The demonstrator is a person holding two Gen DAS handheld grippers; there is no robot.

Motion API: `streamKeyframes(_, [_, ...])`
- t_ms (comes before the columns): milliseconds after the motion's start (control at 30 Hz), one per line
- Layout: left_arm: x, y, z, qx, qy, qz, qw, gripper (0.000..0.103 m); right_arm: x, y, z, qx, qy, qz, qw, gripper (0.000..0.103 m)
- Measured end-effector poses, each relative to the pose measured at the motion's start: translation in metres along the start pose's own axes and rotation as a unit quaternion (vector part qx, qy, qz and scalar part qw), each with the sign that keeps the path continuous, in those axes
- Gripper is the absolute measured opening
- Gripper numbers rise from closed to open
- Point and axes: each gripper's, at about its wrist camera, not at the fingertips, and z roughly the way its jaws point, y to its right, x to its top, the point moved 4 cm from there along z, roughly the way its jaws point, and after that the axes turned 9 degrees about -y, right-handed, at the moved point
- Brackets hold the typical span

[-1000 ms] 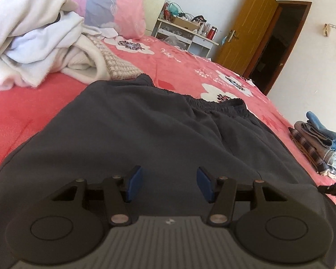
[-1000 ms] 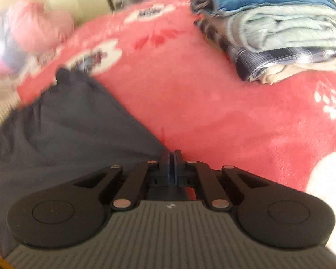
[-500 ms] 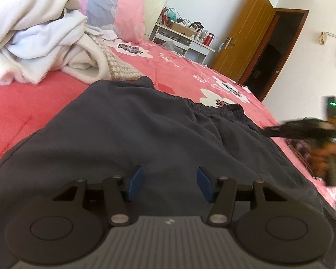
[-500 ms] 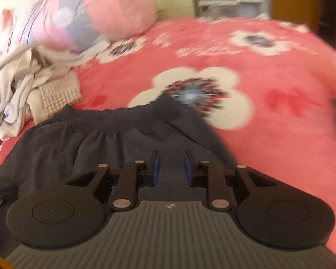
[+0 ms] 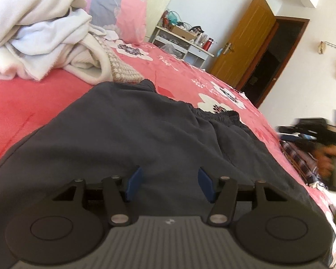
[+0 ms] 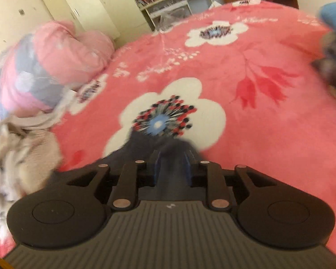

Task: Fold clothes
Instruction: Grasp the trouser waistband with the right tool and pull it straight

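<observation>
A heap of unfolded laundry (image 5: pixel 42 38) is left at the far left of the bed (image 5: pixel 18 103), likely waiting its turn. The dark shorts (image 5: pixel 145 134) are spread flat mid-bed for folding. Above them the left gripper (image 5: pixel 169 185) is held released, nothing pinched. The right gripper (image 6: pixel 172 168), jaws just opened partway, is brought over the waistband corner, cloth between unpressed pads.

Left gripper (image 5: pixel 169 185) angled down, jaws parted, empty. Right gripper (image 6: pixel 172 168) jaws just opening, blurred, narrowly apart.
</observation>
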Motion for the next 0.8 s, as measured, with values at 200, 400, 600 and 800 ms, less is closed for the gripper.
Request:
streamKeyframes(200, [0.005,0.020,-0.047,0.016,0.021,0.013,0.9996,0.063,-0.079,-0.042,-0.103,0.017,0.046,-0.032,0.998,0.073])
streamKeyframes(400, [0.012,0.030,-0.122,0.038,0.055,0.018,0.9976,0.070,-0.144,-0.056,-0.146,-0.028,0.074,-0.045,0.996,0.093])
streamKeyframes(600, [0.016,0.032,-0.198,0.099,0.096,0.044,0.9895,0.077,-0.196,-0.061,-0.151,-0.091,0.057,-0.033,0.994,0.102])
streamKeyframes(800, [0.015,0.031,-0.246,0.152,0.118,0.057,0.9797,0.088,-0.241,-0.085,-0.143,-0.067,0.051,-0.091,0.992,0.102])
